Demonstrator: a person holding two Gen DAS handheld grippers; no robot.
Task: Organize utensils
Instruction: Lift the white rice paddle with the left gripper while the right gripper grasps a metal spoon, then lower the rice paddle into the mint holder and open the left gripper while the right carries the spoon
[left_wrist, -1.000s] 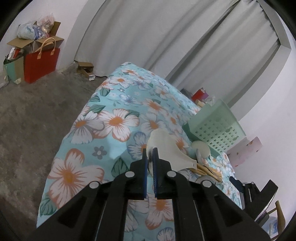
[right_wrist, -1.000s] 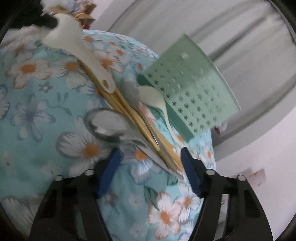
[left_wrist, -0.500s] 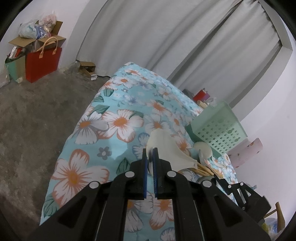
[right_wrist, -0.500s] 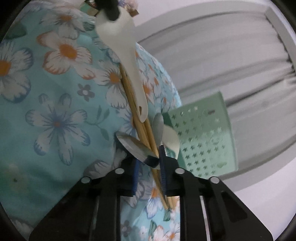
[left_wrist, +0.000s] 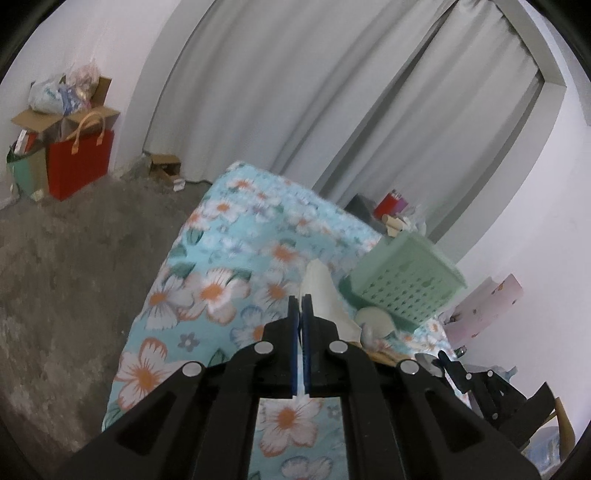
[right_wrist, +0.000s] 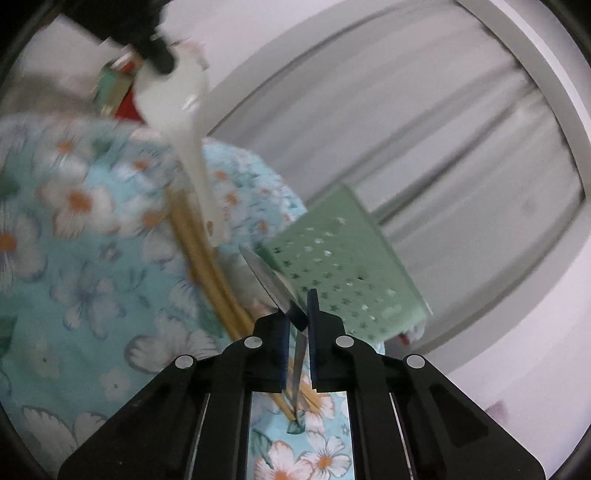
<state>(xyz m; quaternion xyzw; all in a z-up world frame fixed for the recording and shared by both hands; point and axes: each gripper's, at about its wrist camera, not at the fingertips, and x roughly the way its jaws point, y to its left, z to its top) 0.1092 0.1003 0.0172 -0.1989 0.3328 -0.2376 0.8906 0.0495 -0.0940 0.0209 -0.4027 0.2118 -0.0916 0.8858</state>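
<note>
My left gripper (left_wrist: 300, 300) is shut on the wide end of a white rice paddle (left_wrist: 323, 291) and holds it above the floral tablecloth (left_wrist: 207, 291). In the right wrist view the paddle (right_wrist: 184, 122) slants down from the left gripper (right_wrist: 155, 55) at top left. The jaws of my right gripper (right_wrist: 297, 308) are closing and pinch a metal spoon (right_wrist: 269, 280) edge-on, its bowl raised ahead of the pads. Bamboo chopsticks (right_wrist: 199, 254) lie on the cloth under both. A white spoon (left_wrist: 373, 317) rests beside the green perforated basket (right_wrist: 340, 273).
The green basket (left_wrist: 406, 284) stands near the table's far right edge, with small boxes (left_wrist: 389, 203) behind it. Grey curtains (left_wrist: 295, 92) hang behind. Left of the table is bare concrete floor with a red bag (left_wrist: 79, 162) and cardboard boxes (left_wrist: 59, 118).
The right jaws went from wide open to pinching the metal spoon, and the spoon tipped up off the cloth. The left gripper rose with the white paddle.
</note>
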